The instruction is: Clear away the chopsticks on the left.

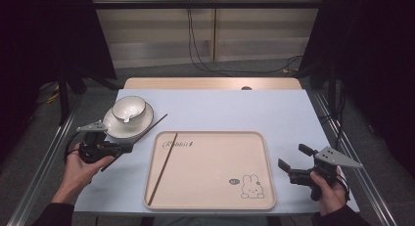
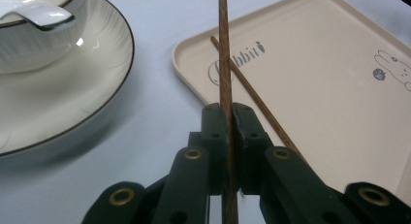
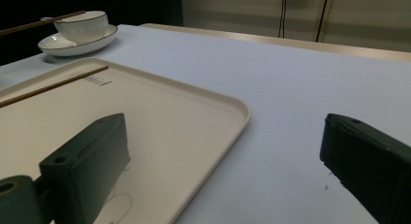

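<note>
The left gripper [image 1: 125, 148] is clamped tight on a brown chopstick [image 1: 147, 129], and in the left gripper view the two black jaws are pressed together with the stick [image 2: 224, 59] pinched between them. The stick runs straight out along the jaws' own line, its long axis in line with the gripper, and a short tail pokes back out behind the jaws toward the hand. From the high view it slants away from the person and toward the right, its far tip up past the rim of the white plate [image 1: 111, 129]. That plate sits just beside the gripper, on its far side, with a white bowl [image 1: 128, 107] on it and a white spoon [image 2: 36, 13] in the bowl.

On the other side of the held stick lies the beige tray [image 1: 254, 143], its near corner close to the jaws. A second chopstick [image 1: 162, 168] lies flat in it along the left edge, pointing away from the person with a slight lean to the right.

Well apart, past the tray's right edge, the right gripper [image 1: 292, 164] stands released, jaws wide with nothing between them, held just above the pale blue table [image 1: 220, 108].
</note>
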`<state>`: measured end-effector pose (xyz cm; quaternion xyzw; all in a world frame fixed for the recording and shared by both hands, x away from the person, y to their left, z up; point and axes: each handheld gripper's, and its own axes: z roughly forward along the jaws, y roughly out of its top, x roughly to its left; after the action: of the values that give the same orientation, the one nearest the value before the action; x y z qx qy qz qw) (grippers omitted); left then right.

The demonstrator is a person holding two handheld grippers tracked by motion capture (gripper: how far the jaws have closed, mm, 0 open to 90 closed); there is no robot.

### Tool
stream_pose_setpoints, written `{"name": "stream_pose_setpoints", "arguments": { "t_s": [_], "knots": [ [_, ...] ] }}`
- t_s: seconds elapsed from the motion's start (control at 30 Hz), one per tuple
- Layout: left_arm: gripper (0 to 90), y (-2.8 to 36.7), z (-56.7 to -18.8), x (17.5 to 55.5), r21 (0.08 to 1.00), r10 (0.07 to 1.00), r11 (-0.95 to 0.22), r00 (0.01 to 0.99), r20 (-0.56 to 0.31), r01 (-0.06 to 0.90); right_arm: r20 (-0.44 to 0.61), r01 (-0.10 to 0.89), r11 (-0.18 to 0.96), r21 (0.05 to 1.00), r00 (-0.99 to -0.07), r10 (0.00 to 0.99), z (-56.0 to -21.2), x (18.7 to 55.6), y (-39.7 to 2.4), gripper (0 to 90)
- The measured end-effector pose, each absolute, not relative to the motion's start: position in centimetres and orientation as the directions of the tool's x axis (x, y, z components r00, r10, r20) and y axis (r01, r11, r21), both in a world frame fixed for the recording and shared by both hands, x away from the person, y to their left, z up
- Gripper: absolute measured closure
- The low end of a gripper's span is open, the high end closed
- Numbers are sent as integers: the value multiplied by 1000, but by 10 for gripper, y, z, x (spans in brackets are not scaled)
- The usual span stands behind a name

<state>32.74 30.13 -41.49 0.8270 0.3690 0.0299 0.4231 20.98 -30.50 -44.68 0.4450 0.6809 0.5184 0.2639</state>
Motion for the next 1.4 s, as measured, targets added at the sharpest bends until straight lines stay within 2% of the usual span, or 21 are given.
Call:
{"name": "stream_pose_setpoints", "arguments": {
  "t_s": [0.5, 1.0, 1.1, 1.4],
  "knots": [
    [848, 286, -421, 291, 706, 662, -355, 698, -273, 613, 101, 333, 69, 941, -466, 879, -447, 210, -305, 36],
    [849, 249, -420, 262, 715, 738, -243, 603, -303, 656, 101, 331, 69, 941, -468, 878, -447, 210, -304, 36],
    [849, 237, -422, 258, 701, 745, -256, 598, -296, 666, 104, 332, 67, 941, -471, 876, -446, 210, -304, 36],
    [849, 215, -422, 263, 689, 788, -184, 524, -323, 701, 96, 330, 76, 941, -475, 875, -446, 210, -304, 36]
  ]
}}
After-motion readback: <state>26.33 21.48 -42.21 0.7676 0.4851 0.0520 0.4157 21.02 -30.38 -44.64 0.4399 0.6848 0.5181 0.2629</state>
